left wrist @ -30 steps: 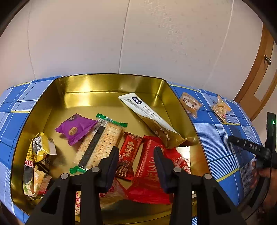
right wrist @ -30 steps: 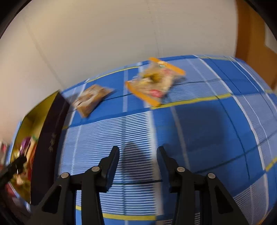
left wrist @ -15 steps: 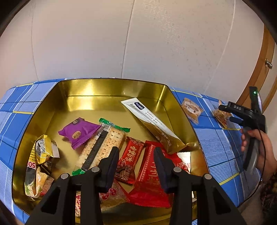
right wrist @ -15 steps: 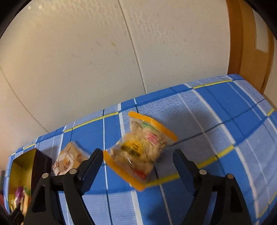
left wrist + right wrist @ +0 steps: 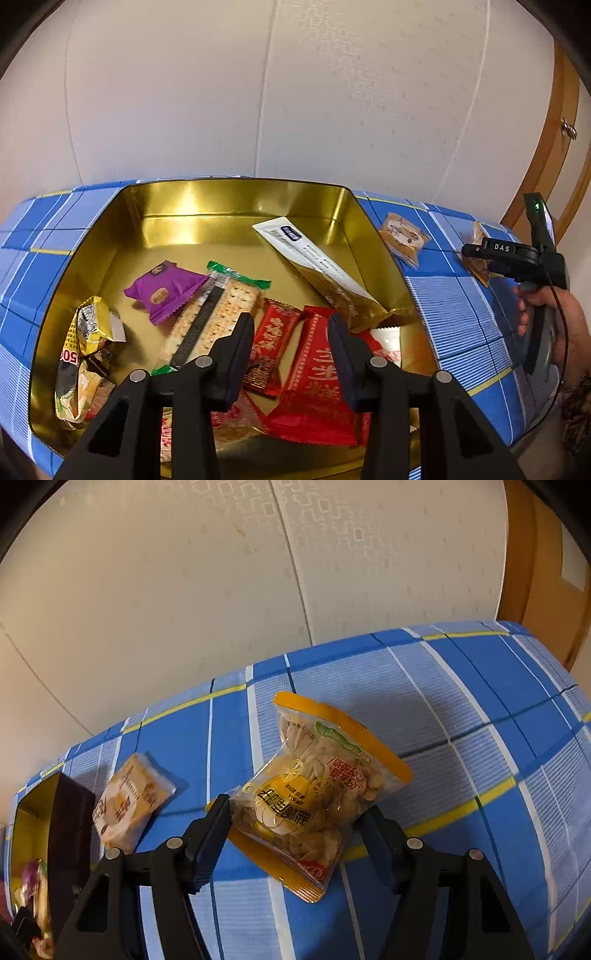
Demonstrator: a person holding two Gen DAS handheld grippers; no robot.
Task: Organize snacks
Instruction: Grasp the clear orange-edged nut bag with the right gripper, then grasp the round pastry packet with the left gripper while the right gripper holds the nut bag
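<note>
While right hand-held gripper (image 5: 295, 823) straddles one orange packet (image 5: 314, 794), spread, seemingly touching; left (image 5: 291, 332) spread.

gold tin (image 5: 33, 805): mostly cut off at the right wrist view's left edge
orange-edged snack bag (image 5: 476, 254): largely hidden behind right gripper (image 5: 480, 251) in the left wrist view
</note>
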